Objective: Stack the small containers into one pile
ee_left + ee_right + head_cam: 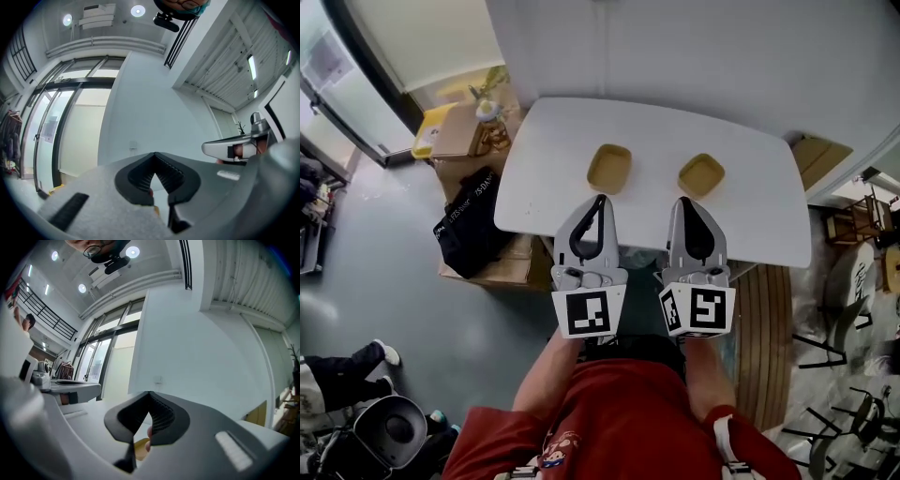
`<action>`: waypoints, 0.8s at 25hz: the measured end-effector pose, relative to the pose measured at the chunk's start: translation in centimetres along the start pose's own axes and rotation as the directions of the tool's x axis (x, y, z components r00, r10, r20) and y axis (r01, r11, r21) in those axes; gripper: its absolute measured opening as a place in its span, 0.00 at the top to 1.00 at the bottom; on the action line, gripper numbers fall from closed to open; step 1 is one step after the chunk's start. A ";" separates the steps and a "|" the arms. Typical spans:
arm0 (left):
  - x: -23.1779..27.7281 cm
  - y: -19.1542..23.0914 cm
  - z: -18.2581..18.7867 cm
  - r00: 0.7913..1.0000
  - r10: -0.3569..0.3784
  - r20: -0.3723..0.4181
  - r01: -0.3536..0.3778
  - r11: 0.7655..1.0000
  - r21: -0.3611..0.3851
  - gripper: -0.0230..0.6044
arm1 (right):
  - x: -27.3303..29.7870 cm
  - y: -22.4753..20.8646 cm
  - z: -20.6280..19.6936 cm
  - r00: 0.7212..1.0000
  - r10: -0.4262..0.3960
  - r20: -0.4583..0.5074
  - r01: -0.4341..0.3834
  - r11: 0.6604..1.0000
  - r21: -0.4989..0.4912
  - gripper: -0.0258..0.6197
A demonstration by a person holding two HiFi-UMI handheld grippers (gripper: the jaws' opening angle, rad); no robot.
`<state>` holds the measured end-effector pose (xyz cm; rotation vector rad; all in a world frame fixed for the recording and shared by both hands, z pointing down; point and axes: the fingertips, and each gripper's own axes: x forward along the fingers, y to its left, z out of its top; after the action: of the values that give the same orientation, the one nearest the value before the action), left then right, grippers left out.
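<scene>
Grey plastic jaws on the left gripper [599, 201] are pressed together with nothing between them, and its own view confirms the ribbed black pads meeting at the tip. The right gripper [688, 202] is likewise closed and empty, and both are held side by side over the near edge of the white table [769, 211]. Just beyond the left gripper's tips, almost in line with its jaws, lies the left container [609, 169], a shallow tan tray resting open side up. Its longer side appears to run roughly along that gripper's line of reach. Just beyond the right gripper's tips lies the right container [701, 175], of the same colour and turned somewhat cornerwise to those jaws. The two containers sit apart on the table, so no pile exists yet. Each gripper is nearer to the tray on its own side, and in my judgement either could take its tray by opening and reaching straight ahead. Off to the outer side of the left gripper, below the table, a black bag [471, 223] carries white lettering too small to read. The marker cubes bear patterns only, no legible words.
</scene>
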<state>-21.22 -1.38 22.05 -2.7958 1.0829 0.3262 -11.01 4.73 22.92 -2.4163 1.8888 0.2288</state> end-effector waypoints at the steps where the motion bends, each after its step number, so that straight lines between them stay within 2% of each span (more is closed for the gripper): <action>1: 0.4 0.3 -0.3 1.000 0.002 -0.005 -0.002 1.000 0.000 0.96 | 0.5 0.0 -0.2 1.000 0.002 -0.001 -0.002 1.000 -0.003 0.96; 10: 4.7 0.7 -2.7 0.999 0.000 -0.033 0.001 1.000 0.030 0.96 | 4.5 -2.1 -2.6 1.000 0.006 -0.006 -0.006 1.000 0.031 0.96; 20: 12.3 -2.0 -4.2 0.999 0.015 -0.047 -0.014 0.999 0.032 0.96 | 9.2 -8.9 -3.3 1.000 0.018 0.004 -0.018 0.998 0.057 0.96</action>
<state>-10.37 -8.66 23.20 -2.7825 1.1086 0.2433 0.02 -2.37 24.38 -2.3622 1.8895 0.1775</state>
